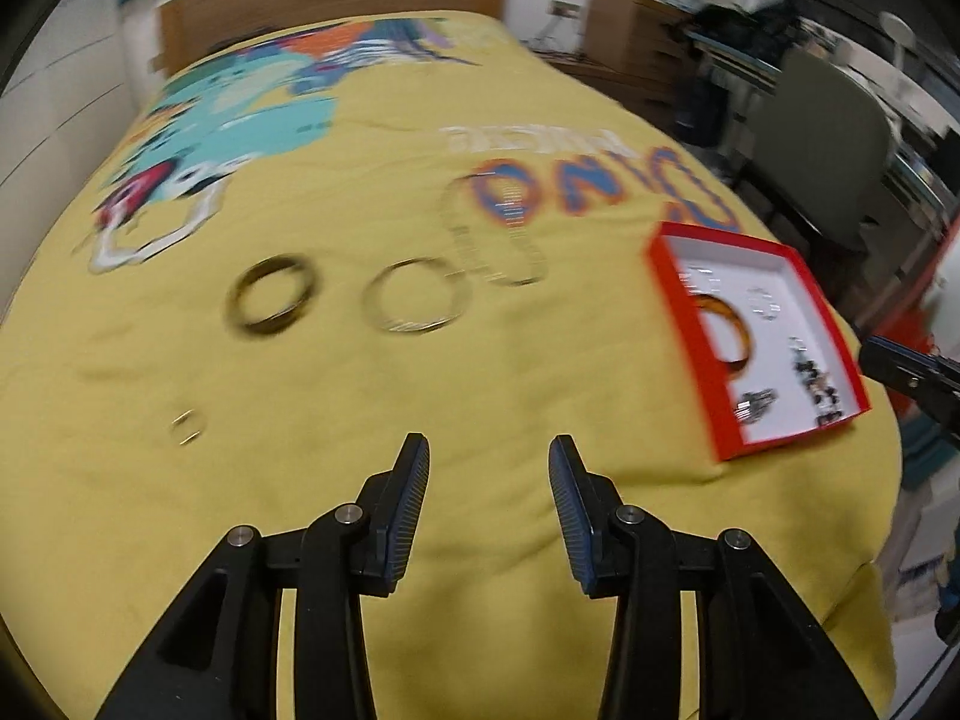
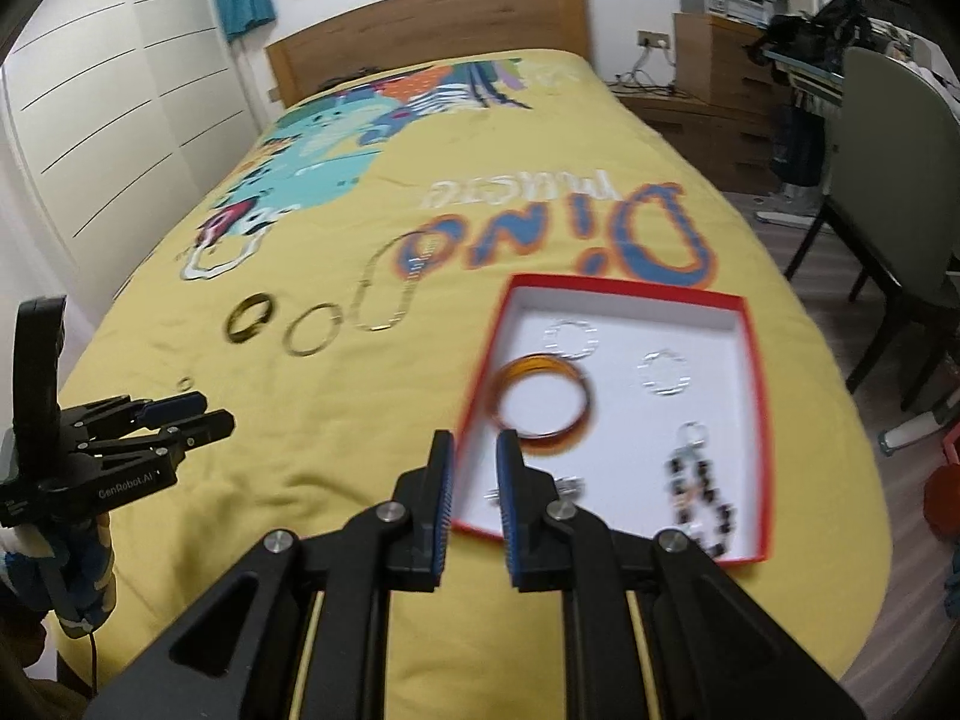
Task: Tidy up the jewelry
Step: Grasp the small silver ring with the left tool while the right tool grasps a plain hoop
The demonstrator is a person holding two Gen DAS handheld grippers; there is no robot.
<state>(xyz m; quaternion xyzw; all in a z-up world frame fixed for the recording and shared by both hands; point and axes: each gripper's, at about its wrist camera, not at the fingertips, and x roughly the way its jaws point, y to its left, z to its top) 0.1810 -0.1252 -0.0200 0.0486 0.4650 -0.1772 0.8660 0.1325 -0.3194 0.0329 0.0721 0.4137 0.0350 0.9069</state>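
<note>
A red box (image 2: pixel 624 289) with a white floor lies on the yellow bedspread. It holds an amber bangle (image 2: pixel 543 405), two silvery rings (image 2: pixel 570 339), a dark beaded bracelet (image 2: pixel 699 492) and a small silvery piece (image 2: pixel 567 486). My right gripper (image 2: pixel 476 441) hangs over the box's near left corner, its jaws a narrow gap apart with nothing between them. Left of the box (image 1: pixel 720 235), on the spread, lie a dark bangle (image 1: pixel 270 294), a thin gold bangle (image 1: pixel 414 297), a chain necklace (image 1: pixel 492 234) and a small ring (image 1: pixel 186 426). My left gripper (image 1: pixel 489 450) stands open and empty, nearer than these.
The bedspread (image 2: pixel 540 138) has a dinosaur print and lettering. A wooden headboard (image 2: pixel 432 18) closes the far end. A white wardrobe (image 2: pixel 108 108) stands on the left. A chair (image 2: pixel 888 180) and a desk with clutter stand on the right, past the bed's edge.
</note>
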